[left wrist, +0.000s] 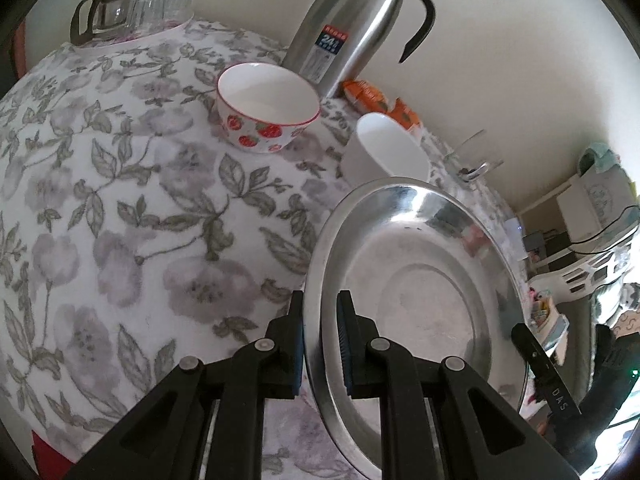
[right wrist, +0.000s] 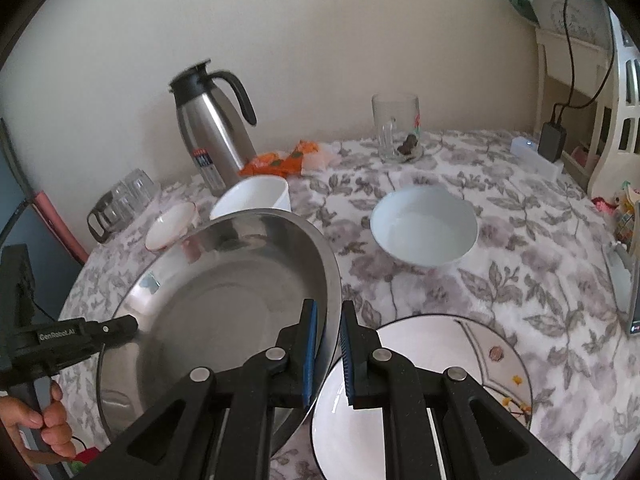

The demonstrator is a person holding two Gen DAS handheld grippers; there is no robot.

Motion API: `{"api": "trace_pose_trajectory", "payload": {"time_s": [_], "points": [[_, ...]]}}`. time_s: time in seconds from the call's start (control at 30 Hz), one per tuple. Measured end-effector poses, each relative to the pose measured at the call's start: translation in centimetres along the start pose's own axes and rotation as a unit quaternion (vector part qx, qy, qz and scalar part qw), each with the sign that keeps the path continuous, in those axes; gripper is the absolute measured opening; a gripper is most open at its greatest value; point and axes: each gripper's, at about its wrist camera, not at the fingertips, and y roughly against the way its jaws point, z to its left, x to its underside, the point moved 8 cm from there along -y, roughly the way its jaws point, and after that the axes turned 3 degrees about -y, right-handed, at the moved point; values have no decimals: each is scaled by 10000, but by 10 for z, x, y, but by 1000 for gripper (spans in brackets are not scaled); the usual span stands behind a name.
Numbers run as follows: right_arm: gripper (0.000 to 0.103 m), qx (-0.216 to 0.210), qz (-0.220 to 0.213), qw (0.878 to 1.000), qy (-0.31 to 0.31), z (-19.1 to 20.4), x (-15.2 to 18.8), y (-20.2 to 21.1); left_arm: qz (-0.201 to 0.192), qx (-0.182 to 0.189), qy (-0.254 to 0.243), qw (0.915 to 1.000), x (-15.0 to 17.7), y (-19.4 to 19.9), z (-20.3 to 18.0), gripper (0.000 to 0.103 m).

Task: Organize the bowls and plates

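A wide steel basin (left wrist: 420, 280) (right wrist: 224, 292) is carried over the flowered tablecloth (left wrist: 140, 200) by both grippers. My left gripper (left wrist: 320, 300) is shut on its left rim. My right gripper (right wrist: 329, 308) is shut on the opposite rim, and its black tip (left wrist: 520, 336) shows in the left wrist view. Just right of the basin lies a white plate (right wrist: 460, 380) with a dark rim and small flowers. Behind the basin stand a strawberry bowl (left wrist: 268, 108) (right wrist: 170, 226) and a plain white bowl (left wrist: 388, 152) (right wrist: 256, 198). Another white bowl (right wrist: 424, 228) sits further right.
A steel thermos jug (left wrist: 352, 24) (right wrist: 212, 128), an orange packet (right wrist: 280, 162) and a glass mug (right wrist: 396, 128) stand along the wall. A glass pot with upturned glasses (left wrist: 120, 8) is at the far left. A person's hand (right wrist: 48, 420) holds the left gripper's handle. White shelving (right wrist: 580, 80) is at right.
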Motion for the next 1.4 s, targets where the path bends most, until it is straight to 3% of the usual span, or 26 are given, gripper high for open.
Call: {"api": "trace_pose_trajectory", "payload": {"time_s": [0.27, 1.0, 1.4], "points": [[13, 152, 401, 9990, 115, -4, 20, -29, 179, -181, 16, 9997, 3, -11, 9, 15], [15, 328, 640, 9967, 363, -2, 32, -42, 729, -458, 157, 9962, 18, -40, 25, 15], [15, 337, 632, 9968, 366, -3, 32, -42, 823, -528, 60, 9952, 20, -44, 23, 15]]}}
